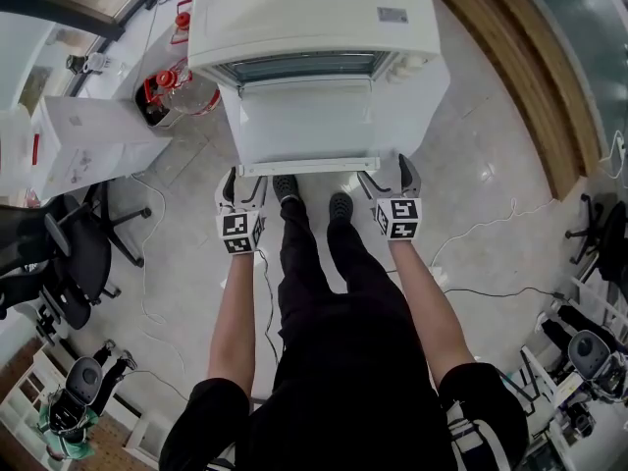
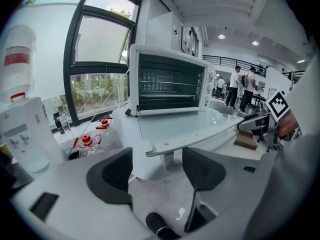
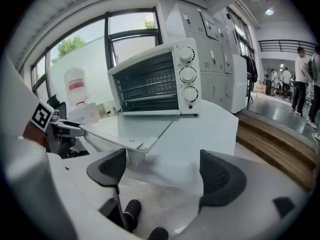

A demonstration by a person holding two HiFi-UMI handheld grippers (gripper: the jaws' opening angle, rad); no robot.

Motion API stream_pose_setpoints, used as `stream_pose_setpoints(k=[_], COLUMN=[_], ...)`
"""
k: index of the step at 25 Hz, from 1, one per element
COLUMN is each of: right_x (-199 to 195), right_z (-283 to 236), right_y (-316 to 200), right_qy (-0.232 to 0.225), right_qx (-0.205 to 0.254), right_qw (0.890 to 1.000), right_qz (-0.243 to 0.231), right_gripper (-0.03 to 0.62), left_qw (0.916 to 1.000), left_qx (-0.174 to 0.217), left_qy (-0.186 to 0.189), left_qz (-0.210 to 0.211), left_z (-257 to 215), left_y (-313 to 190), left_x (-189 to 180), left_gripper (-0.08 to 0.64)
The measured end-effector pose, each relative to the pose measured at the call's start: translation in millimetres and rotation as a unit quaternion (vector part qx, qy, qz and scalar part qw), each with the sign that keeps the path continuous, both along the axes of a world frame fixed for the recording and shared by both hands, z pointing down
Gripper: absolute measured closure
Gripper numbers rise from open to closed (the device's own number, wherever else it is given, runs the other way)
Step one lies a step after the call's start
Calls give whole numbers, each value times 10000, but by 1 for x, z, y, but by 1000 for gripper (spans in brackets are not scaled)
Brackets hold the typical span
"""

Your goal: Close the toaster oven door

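White toaster oven door (image 1: 306, 126) down, left claw (image 1: 245, 186) and right claw (image 1: 388, 179) spread, empty, arms outstretched.

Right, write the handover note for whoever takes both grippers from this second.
Left gripper: open, empty, just short of the left front corner of the door.
Right gripper: open, empty, just short of the right front corner.
The toaster oven stands on the white table. Its door is fully dropped, roughly level, front edge toward the person.
Done: nothing; neither gripper is on the door yet.
Left: probably get under the front edge, swing the door up and press it shut.
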State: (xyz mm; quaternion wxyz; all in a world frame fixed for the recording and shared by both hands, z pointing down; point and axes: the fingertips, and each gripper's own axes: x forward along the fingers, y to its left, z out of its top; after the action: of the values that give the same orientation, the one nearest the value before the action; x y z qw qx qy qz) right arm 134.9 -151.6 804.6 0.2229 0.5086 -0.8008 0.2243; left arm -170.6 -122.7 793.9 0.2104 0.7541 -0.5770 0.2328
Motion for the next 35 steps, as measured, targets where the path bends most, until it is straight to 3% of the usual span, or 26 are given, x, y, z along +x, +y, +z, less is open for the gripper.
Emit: stream_pose_setpoints(k=[5,12,16,18,21,23,31,35], right_x=[-3,-16,-32,-36,-38,-39,-42,-41], right_z=[-17,-35,-43,-44,-44,-45,-55,-61], right_y=[0,-1,2,3,2,2,3,1], right_qy=[-232,-516,-762,-770,-813,-835,-865,-849], right_qx=[-22,-70,-181,-188,-236,-248,-293,-317], right_qw=[9997,9986,9962,9958,9953,9951,9948,9950], right_qz=[2,-118,-386,-452,-461,-463,-455,-431], right_gripper=[137,241,392,422,447,470,474,474], left_qw=[9999,9998,9992,9988,9980,9973,9938,9926], left_qx=[87,-23,-142,-206,-301,-356,-430,-478], left_qy=[48,142,363,444,538,637,994,1064], left_qz=[46,168,84,83,125,120,265,348], left_z=[-22,-30,-30,-29,-27,-28,-38,-42], left_y=[-6,-12,-14,-15,-17,-18,-15,-17], left_x=[1,7,6,6,7,7,13,13], left_gripper=[265,265,265,267,273,322,434,443])
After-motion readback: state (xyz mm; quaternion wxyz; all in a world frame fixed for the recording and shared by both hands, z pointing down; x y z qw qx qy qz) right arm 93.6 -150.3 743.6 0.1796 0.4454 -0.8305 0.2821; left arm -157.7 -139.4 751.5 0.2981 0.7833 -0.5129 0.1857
